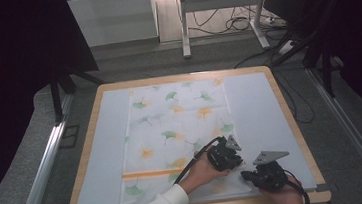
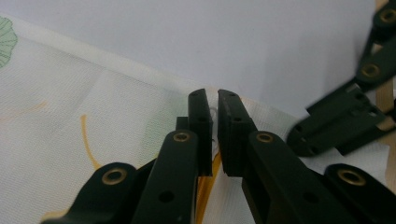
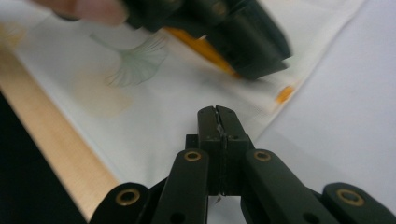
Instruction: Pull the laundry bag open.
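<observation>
A white cloth (image 1: 176,127) printed with green and orange ginkgo leaves lies flat on a pale mat (image 1: 260,109). Both grippers sit at its near right corner. My left gripper (image 1: 232,163), held in a hand with a white sleeve, rests on the cloth's right edge. In the left gripper view its jaws (image 2: 215,100) stand almost together, with a thin fold of the cloth (image 2: 70,107) pinched between them. My right gripper (image 1: 249,176) is just nearer. Its jaws (image 3: 217,114) are pressed together on a sliver of the cloth (image 3: 154,107).
The mat lies on a wooden table (image 1: 291,121), whose near edge (image 3: 51,140) runs close to the right gripper. Metal rails (image 1: 44,165) flank the table. A desk frame (image 1: 184,26) and cables (image 1: 237,24) stand on the floor behind.
</observation>
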Demonstrator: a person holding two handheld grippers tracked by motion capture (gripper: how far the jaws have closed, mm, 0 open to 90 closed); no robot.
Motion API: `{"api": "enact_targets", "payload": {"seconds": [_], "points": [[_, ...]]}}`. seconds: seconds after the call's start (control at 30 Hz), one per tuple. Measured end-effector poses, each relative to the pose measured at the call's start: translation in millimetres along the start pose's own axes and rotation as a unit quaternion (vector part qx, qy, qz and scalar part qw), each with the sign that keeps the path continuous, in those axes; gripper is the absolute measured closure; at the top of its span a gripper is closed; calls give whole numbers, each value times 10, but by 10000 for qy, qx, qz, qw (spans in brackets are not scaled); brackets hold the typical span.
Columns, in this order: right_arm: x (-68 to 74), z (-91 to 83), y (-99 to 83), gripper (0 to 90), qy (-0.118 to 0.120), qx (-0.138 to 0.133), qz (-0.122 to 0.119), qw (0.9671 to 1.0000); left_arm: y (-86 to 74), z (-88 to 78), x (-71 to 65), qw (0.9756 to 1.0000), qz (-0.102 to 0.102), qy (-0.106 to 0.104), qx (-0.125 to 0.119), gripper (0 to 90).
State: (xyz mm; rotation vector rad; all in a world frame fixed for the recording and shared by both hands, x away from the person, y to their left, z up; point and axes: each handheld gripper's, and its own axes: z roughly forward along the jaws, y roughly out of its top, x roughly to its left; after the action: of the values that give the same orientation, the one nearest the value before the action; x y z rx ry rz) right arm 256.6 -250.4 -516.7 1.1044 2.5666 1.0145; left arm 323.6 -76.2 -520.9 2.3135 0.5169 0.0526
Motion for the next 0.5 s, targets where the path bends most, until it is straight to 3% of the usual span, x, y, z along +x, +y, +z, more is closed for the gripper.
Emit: {"api": "enact_targets", "payload": {"seconds": [0.1, 0.27, 0.5], "points": [[-50, 36, 20, 895, 18, 18, 93, 10000, 1, -1, 0, 10000, 7, 5, 17, 851], [-123, 39, 14, 897, 216, 11, 468, 9987, 1, -13, -1, 10000, 30, 37, 69, 851], [-138, 43, 12, 898, 233, 11, 524, 9984, -17, -36, 0, 9999, 86, 77, 102, 852]]}}
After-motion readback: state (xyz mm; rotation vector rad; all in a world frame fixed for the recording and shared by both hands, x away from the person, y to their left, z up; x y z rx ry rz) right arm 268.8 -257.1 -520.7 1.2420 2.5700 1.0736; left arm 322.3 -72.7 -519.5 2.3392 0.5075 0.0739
